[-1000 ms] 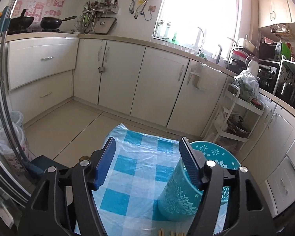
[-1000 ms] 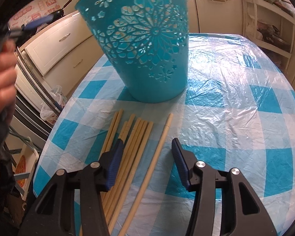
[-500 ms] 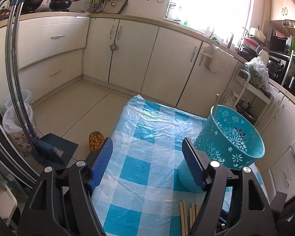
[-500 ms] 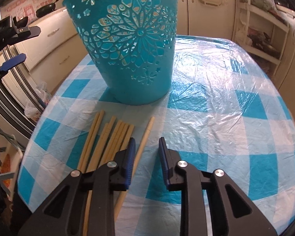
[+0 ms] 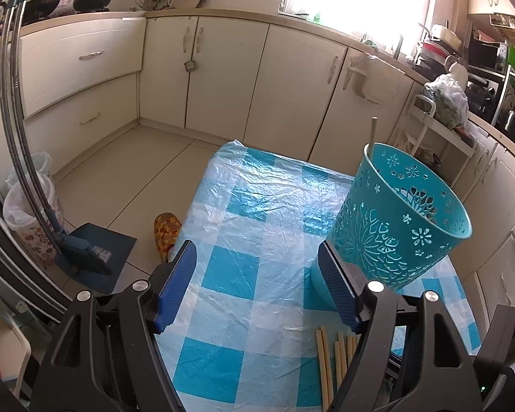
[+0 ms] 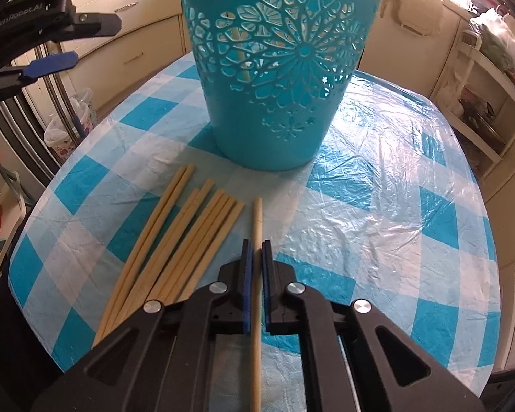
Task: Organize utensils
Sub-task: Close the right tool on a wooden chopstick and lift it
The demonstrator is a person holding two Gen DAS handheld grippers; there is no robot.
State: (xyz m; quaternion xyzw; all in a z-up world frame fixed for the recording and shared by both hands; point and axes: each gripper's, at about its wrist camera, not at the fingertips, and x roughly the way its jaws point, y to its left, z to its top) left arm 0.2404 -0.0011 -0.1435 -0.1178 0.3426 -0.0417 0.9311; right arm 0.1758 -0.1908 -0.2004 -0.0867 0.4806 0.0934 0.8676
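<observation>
On the checked blue-and-white plastic tablecloth (image 6: 388, 206), just in front of the teal cut-out utensil basket (image 6: 278, 79), the right gripper (image 6: 256, 257) has its jaws pinched narrow on a single pale wooden chopstick (image 6: 257, 219), which runs straight between the blue pads and lies a little apart from the loose bundle of chopsticks (image 6: 185, 240) to its left. A stick like this looks light, stiff and smooth, so it should lift with little force but may pivot or slide in the pads if gripped off-centre; a hold nearer the middle seems safest for tipping it upright. One chopstick (image 5: 373, 134) already stands in the basket. The left gripper (image 5: 257, 288) hovers beside the basket with its jaws wide and nothing between them. The basket itself looks thin, light plastic, likely to shift if knocked.
</observation>
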